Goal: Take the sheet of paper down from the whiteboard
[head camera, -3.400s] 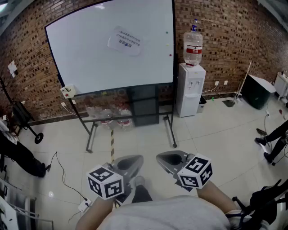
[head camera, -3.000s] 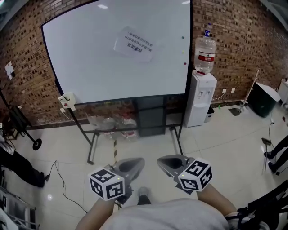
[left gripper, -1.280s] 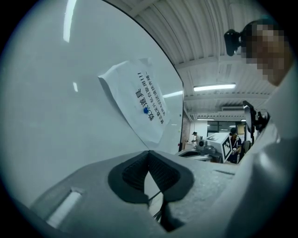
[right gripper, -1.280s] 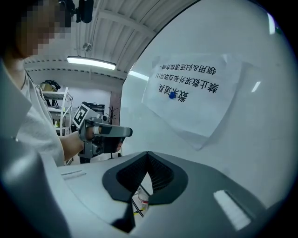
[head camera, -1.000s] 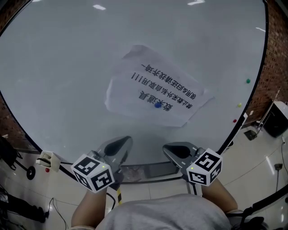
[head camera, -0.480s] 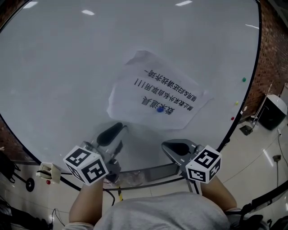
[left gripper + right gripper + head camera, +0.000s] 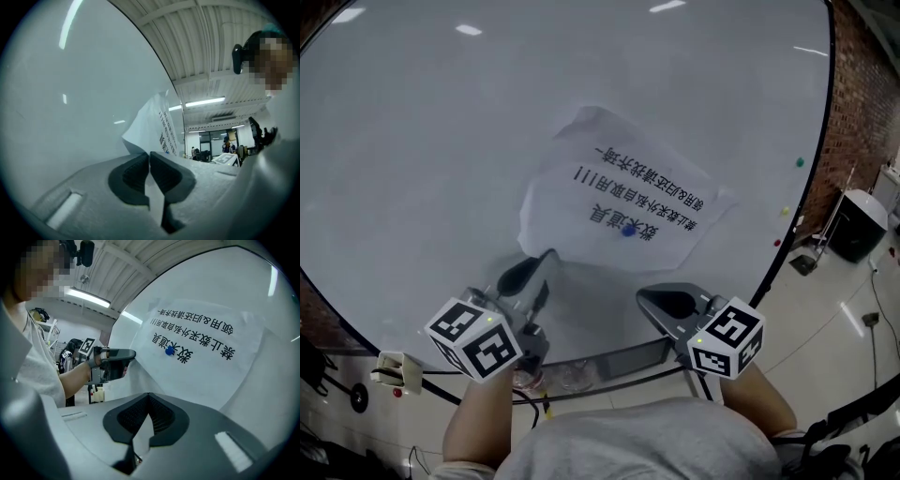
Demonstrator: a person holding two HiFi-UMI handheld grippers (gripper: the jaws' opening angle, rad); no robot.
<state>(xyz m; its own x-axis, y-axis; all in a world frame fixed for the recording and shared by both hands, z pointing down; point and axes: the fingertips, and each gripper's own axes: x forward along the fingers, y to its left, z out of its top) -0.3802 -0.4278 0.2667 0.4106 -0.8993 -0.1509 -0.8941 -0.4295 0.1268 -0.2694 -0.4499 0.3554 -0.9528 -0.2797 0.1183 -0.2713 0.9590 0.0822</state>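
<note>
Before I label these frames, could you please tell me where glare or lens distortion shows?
Head view: ceiling-light glare on the whiteboard, whose edge bows. Left gripper view: fisheye, dark corners, a glare streak. Right gripper view: sharp print on the sheet of paper.

The whiteboard (image 7: pixel 412 141) is cut off at top; whether the left tool (image 7: pixel 546 255) pinches the sheet (image 7: pixel 619 202) is unclear.

A crumpled white sheet of paper (image 7: pixel 623 202) at frame centre bears black printed characters and a round blue magnet (image 7: pixel 627 229). The glossy white whiteboard (image 7: pixel 422 141) has a black rim. At the bottom, the grey left gripper (image 7: pixel 546 255) and grey right gripper (image 7: pixel 643 293) carry black-and-white square-patterned cubes. The red-brown brick wall (image 7: pixel 862 84) fills the upper right.
</note>
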